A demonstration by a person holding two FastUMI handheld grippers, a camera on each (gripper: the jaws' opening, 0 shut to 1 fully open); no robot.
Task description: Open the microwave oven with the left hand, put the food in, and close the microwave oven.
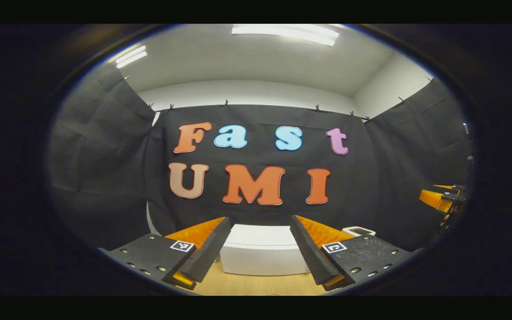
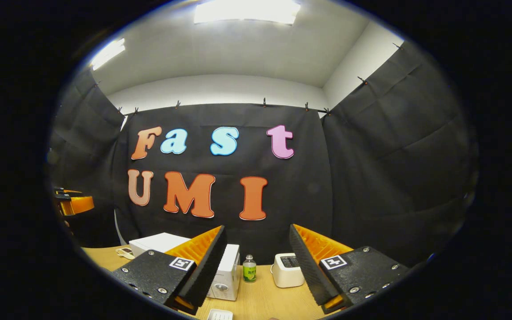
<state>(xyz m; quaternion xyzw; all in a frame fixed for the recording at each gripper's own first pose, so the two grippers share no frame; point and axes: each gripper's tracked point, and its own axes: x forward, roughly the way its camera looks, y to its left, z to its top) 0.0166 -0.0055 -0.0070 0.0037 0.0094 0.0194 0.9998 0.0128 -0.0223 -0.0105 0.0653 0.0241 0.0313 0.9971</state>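
Observation:
The white microwave (image 1: 260, 255) stands on the wooden table straight ahead of my left gripper (image 1: 259, 222), its door closed. That gripper hovers open and holds nothing. In the right gripper view the microwave (image 2: 227, 273) sits to the left, partly behind my left finger (image 2: 202, 262). My right gripper (image 2: 257, 227) is open and holds nothing, above the table's front part. A small white dish-like thing (image 2: 219, 314) peeks in at the bottom edge; what it holds is hidden. Each gripper shows at the other view's edge: the right gripper (image 1: 442, 198) and the left gripper (image 2: 71, 202).
A small green bottle (image 2: 250, 269) stands right of the microwave, and a small white appliance (image 2: 286, 269) beside it, also seen as the white appliance (image 1: 358, 231). A small pale object (image 2: 125, 253) lies left of the microwave. Black cloth walls close in the wooden table (image 2: 260, 302).

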